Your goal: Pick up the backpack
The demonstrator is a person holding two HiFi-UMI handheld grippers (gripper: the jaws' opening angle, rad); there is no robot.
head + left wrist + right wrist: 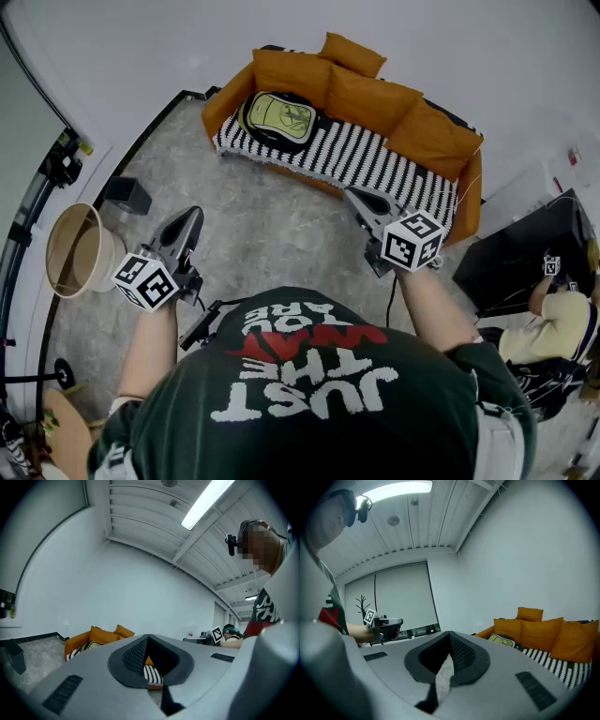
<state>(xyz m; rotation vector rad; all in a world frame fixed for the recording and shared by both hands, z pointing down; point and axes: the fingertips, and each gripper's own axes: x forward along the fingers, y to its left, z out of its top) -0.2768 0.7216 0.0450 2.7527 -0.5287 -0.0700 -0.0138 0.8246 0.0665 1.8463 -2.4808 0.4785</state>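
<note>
Listing, largest first. Orange sofa (370,98), far side of the floor, with a black-and-white striped cover (375,159) over its seat. Dark green T-shirt (309,375), near edge, printed "JUST THE WAY YOU ARE" in white letters, "WAY" in red. Round tan bin (75,248), left, open-topped, only its own bottom showing inside. Backpack (279,119), yellow-green and black, lying flat on the sofa's left end, on the striped cover. Left claw (192,217) and right claw (359,199): both closed tight, gripping nothing, well apart from the backpack.
</note>
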